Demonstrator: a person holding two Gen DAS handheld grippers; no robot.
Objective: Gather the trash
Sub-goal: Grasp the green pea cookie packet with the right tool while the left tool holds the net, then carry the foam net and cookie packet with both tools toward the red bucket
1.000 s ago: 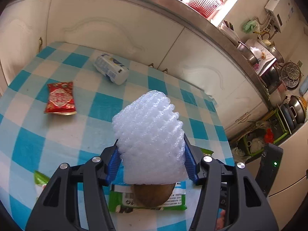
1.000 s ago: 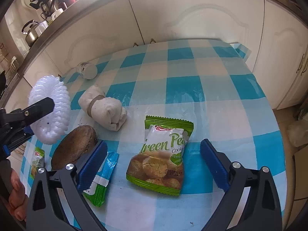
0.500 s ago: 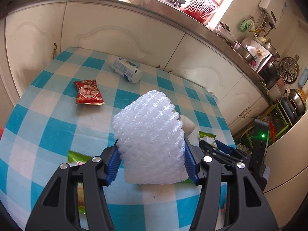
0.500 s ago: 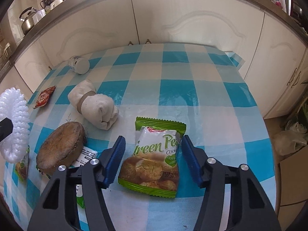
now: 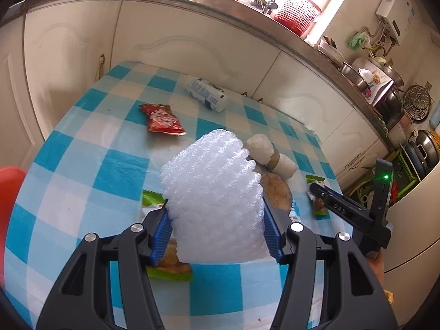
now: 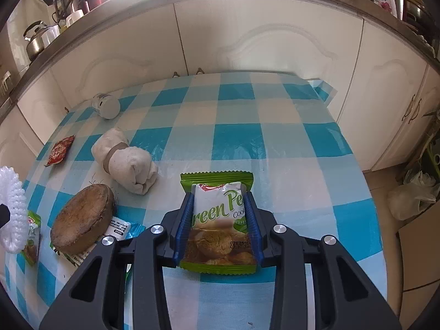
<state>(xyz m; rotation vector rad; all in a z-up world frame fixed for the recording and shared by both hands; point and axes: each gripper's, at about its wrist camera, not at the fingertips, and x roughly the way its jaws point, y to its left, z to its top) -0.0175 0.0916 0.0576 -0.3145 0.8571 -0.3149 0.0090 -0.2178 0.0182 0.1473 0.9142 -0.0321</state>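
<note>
My left gripper [image 5: 215, 203] is shut on a white foam net [image 5: 209, 170] and holds it above the blue-checked table [image 5: 118, 165]. The same foam net [image 6: 12, 214] shows at the left edge of the right wrist view. My right gripper [image 6: 218, 196] is low over the table, and its jaws are closing on a green cookie packet [image 6: 220, 236]. The blue pads [image 6: 187, 214] press its sides and bunch it. In the left wrist view this right gripper [image 5: 319, 195] is at the table's right side.
On the cloth lie a red snack packet [image 6: 59, 151], a white bottle [image 6: 106, 106] on its side, a rolled white cloth [image 6: 129, 166], a brown disc [image 6: 82, 220] on a teal wrapper [image 6: 121, 227], and a second green packet [image 5: 167, 264]. White cabinets stand behind. A red object [image 5: 8, 192] is at the left.
The right jaws have closed from wide open onto the green cookie packet. The left gripper has drawn back from the table with the foam net still in it.
</note>
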